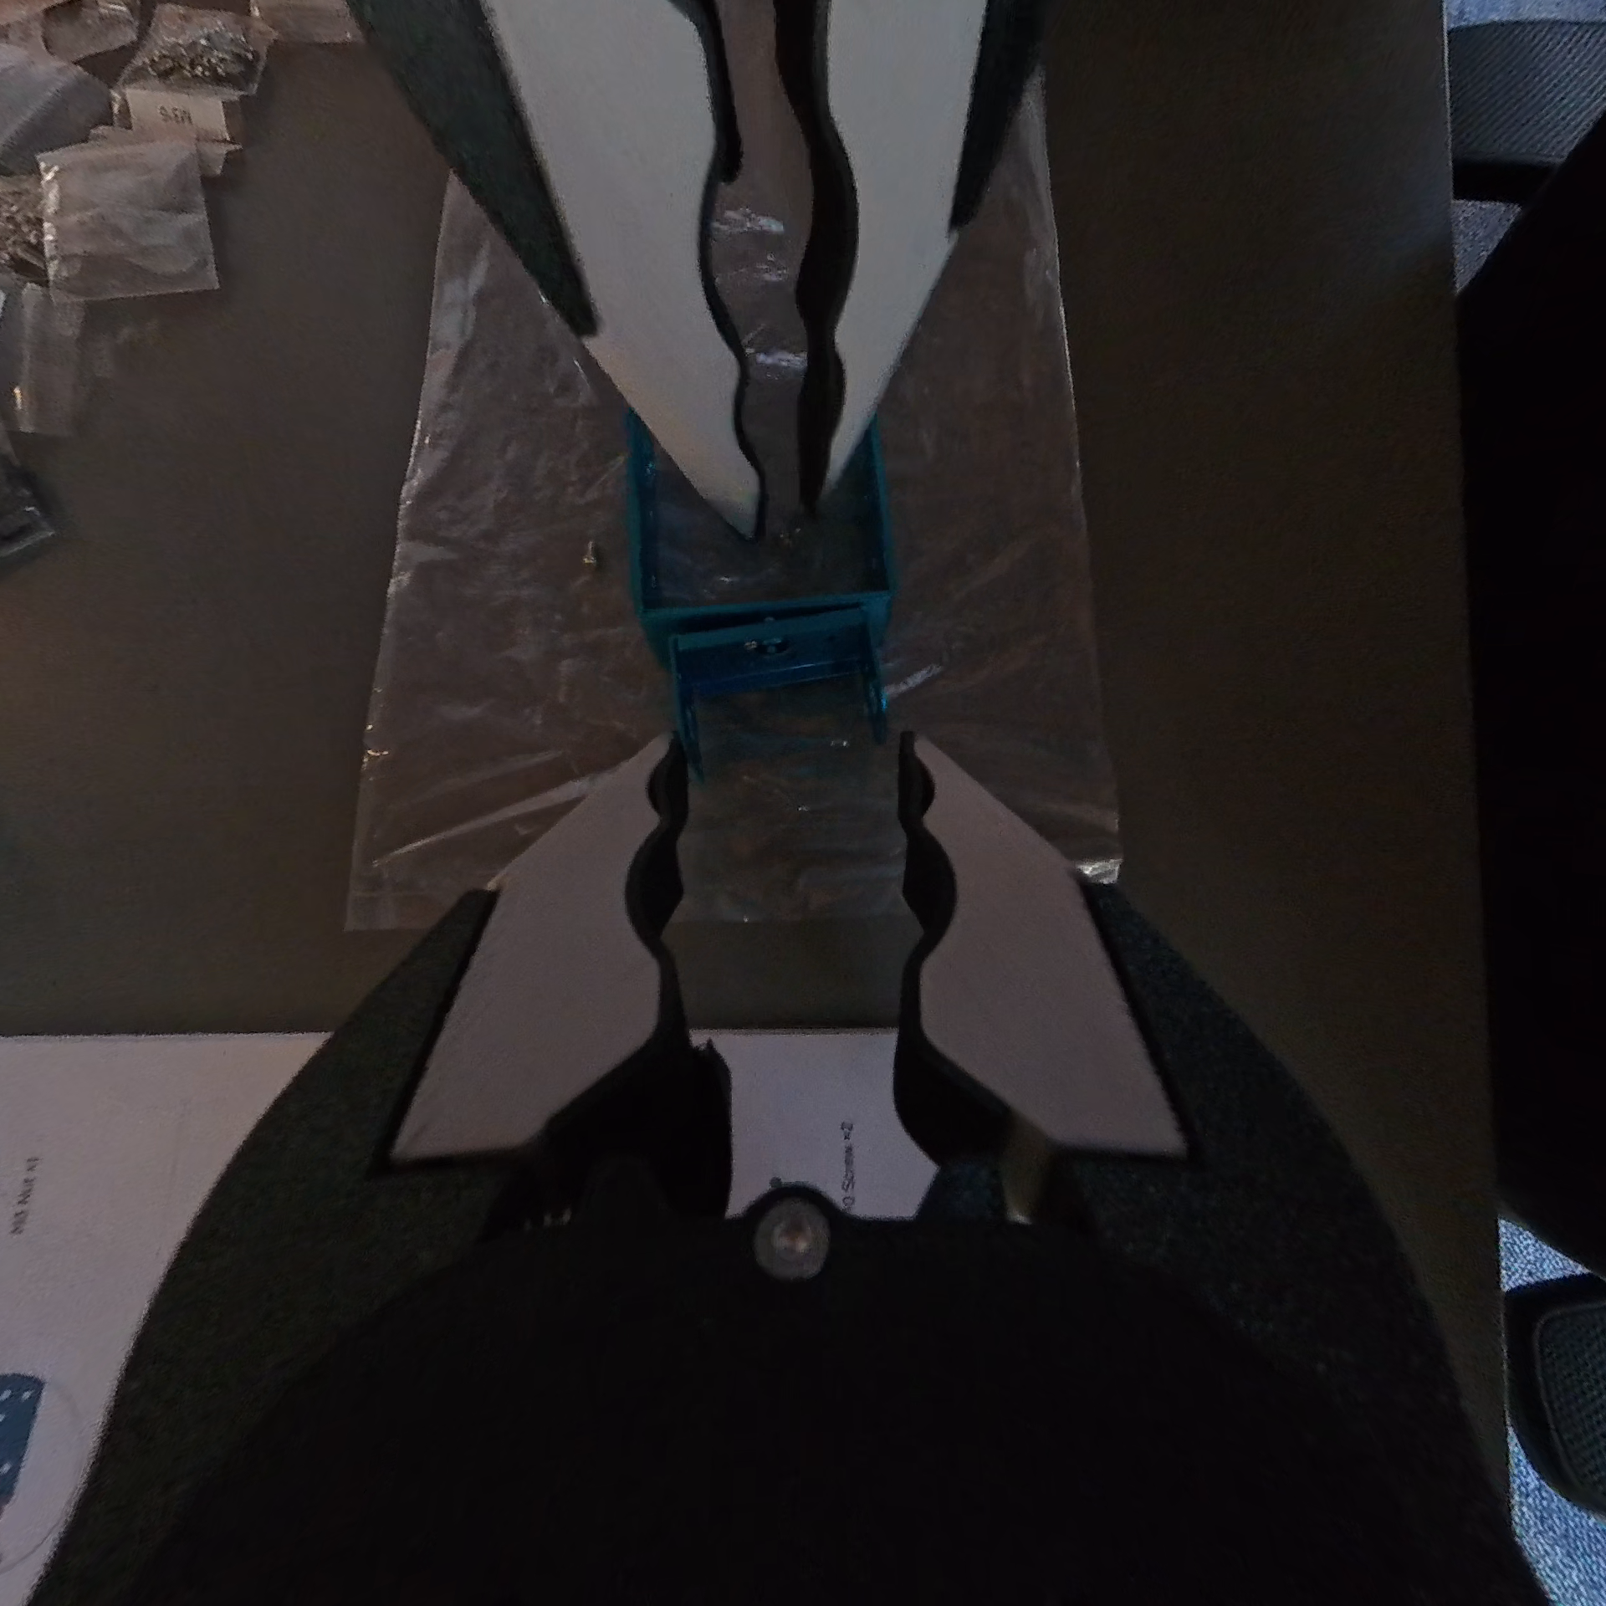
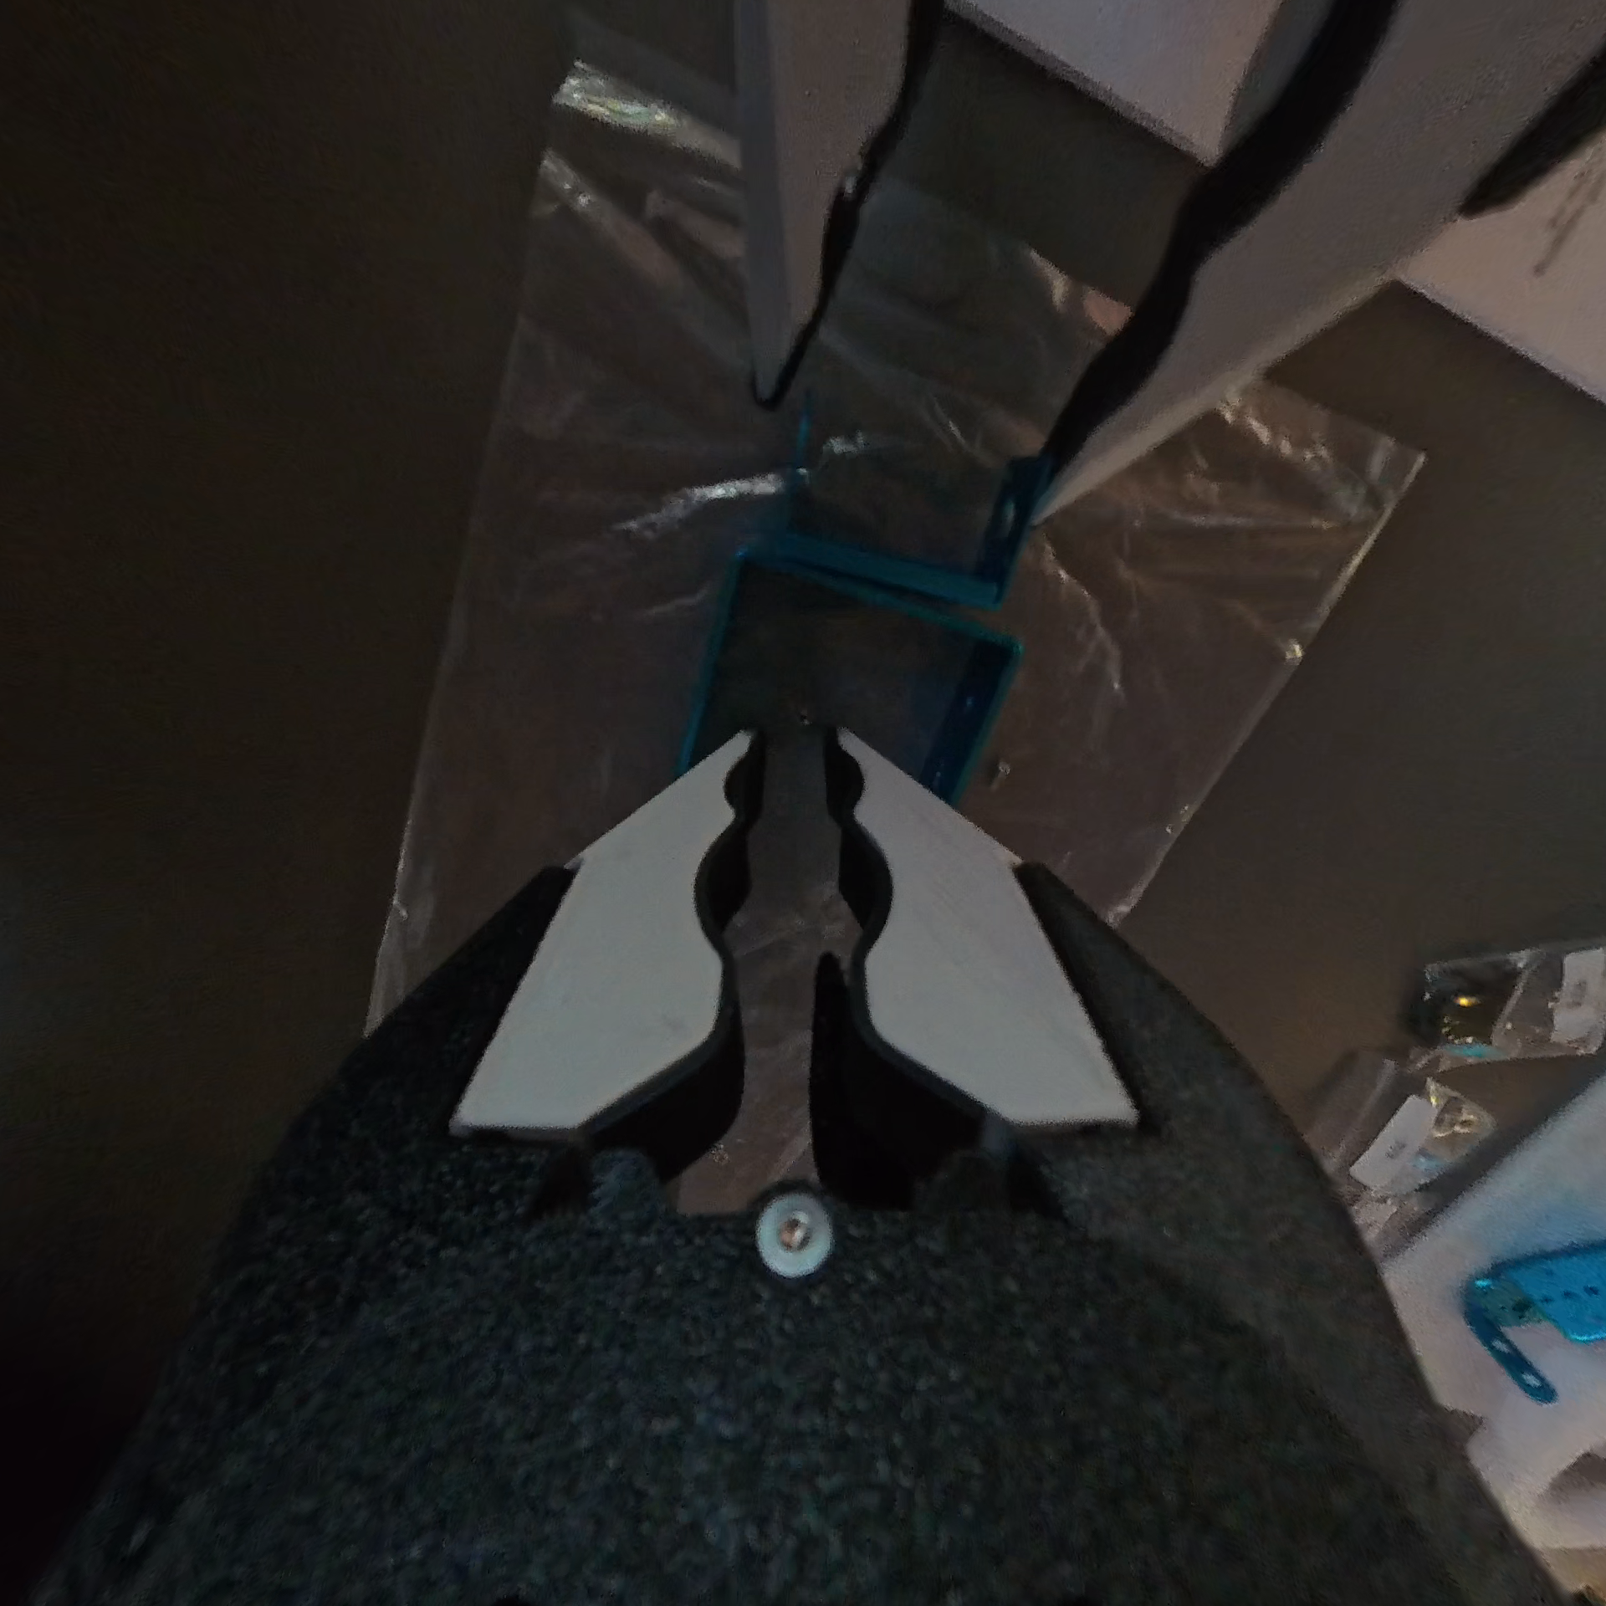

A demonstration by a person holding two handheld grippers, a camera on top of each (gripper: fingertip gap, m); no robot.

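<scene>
Two blue U-shaped metal brackets are joined back to back on a clear plastic bag: a larger one (image 1: 647, 521) (image 2: 965, 721) and a smaller one (image 1: 773, 652) (image 2: 869, 578). My left gripper (image 1: 788, 743) (image 2: 904, 434) is open wide. Its tips stand outside the ends of the smaller bracket's two legs, and one finger (image 1: 673, 782) touches a leg. My right gripper (image 2: 795, 734) (image 1: 785, 520) reaches into the larger bracket from the opposite side. Its jaws are a narrow gap apart with nothing clearly held. A tiny screw-like speck (image 2: 804, 717) lies just ahead of its tips.
The clear plastic bag (image 1: 521, 626) lies on a dark table. Small bags of hardware (image 1: 130, 209) (image 2: 1521, 1025) sit to one side. A white printed sheet (image 1: 174, 1156) bears a blue perforated plate (image 2: 1512, 1312). A loose screw (image 1: 593, 549) lies by the larger bracket. An office chair (image 1: 1547, 695) stands past the table edge. The left gripper's tips are roughly 6 cm from the right gripper's.
</scene>
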